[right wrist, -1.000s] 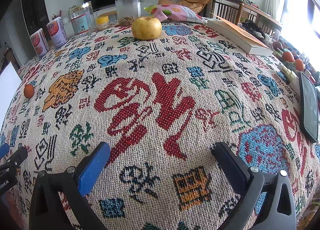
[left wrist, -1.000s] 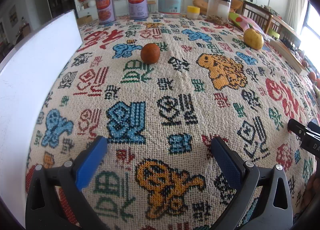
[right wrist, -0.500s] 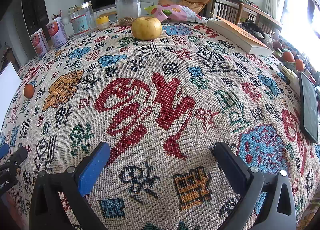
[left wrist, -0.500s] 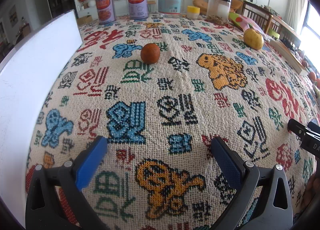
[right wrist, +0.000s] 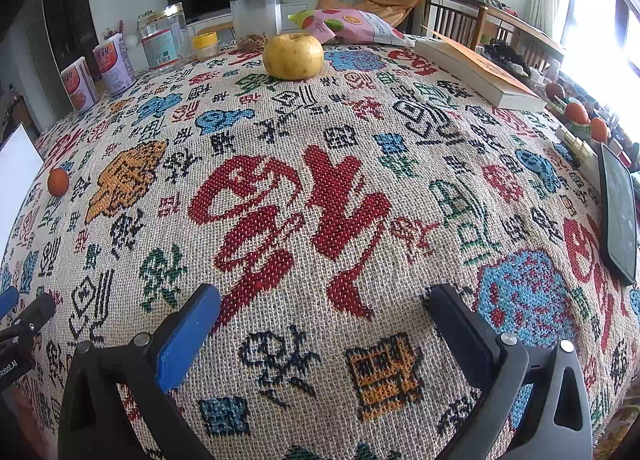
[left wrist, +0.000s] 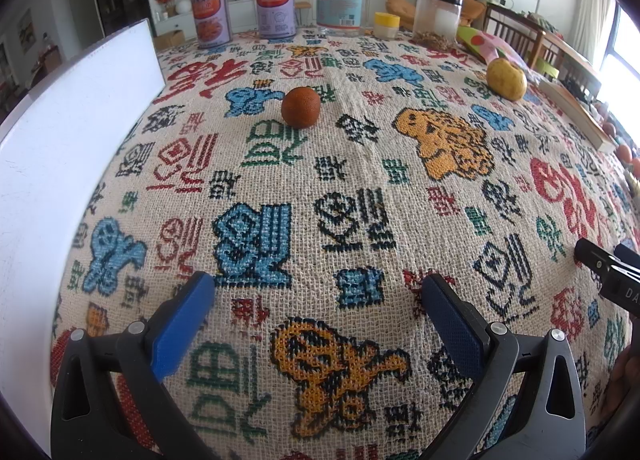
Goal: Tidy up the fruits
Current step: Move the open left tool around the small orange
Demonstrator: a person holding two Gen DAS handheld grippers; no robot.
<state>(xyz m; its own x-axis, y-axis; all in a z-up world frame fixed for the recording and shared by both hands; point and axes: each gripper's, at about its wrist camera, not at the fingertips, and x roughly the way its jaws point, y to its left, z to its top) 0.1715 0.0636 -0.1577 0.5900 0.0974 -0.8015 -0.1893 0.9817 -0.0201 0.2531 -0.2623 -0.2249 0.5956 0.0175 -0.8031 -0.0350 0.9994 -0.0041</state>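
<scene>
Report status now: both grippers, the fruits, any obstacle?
Left gripper, right gripper open, empty. Small round orange fruit, yellow apple untouched on woven cloth. Path clear.

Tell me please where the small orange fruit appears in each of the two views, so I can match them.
Left wrist view: the small orange fruit sits upper centre on the cloth, ahead of the open left claw.
Right wrist view: it lies at the far left edge, beside the white board.
Shared landmark: the yellow apple.
</scene>
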